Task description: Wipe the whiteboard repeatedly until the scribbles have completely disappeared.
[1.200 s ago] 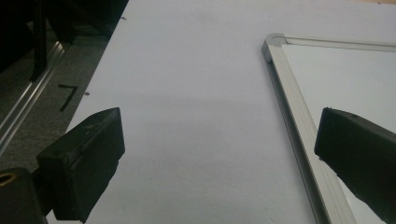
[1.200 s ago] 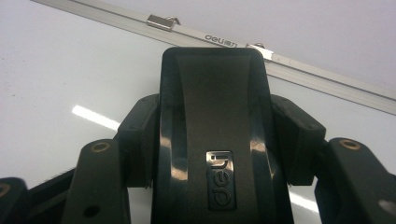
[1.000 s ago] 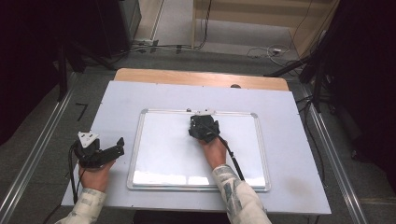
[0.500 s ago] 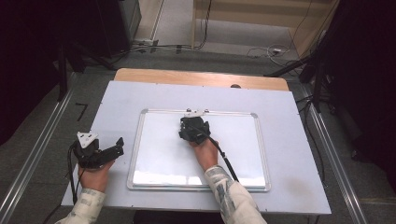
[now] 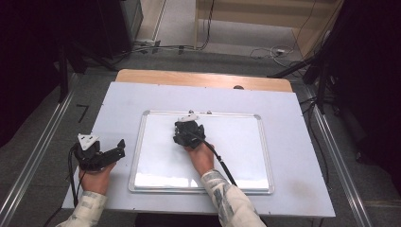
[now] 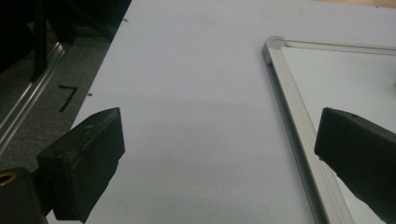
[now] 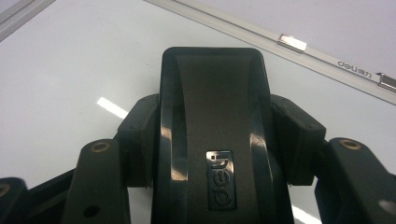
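One white whiteboard with a silver metal frame [image 5: 246, 156] lies flat on the pale grey counter [image 5: 302, 189]. There are two sets of black tongs, one in each of the person's hands. The right tongs [image 5: 187, 127] are over the upper middle of the board, near its top edge. Their two jaws are pressed onto the sides of one black plastic board eraser [image 7: 212, 140], pinching it. In the right gripper view the eraser sits between the jaws, flat side down toward the white board, with one small shiny label on its back. Two little silver clips [image 7: 292, 43] sit on the frame past it. The left tongs [image 5: 111, 153] rest low over the counter, just to the left of the board. Their two jaws are spread wide apart with nothing between them. In the left gripper view one jaw is over the bare counter and the other is over the board's left frame edge [image 6: 292, 107]. One corner of the board shows there.
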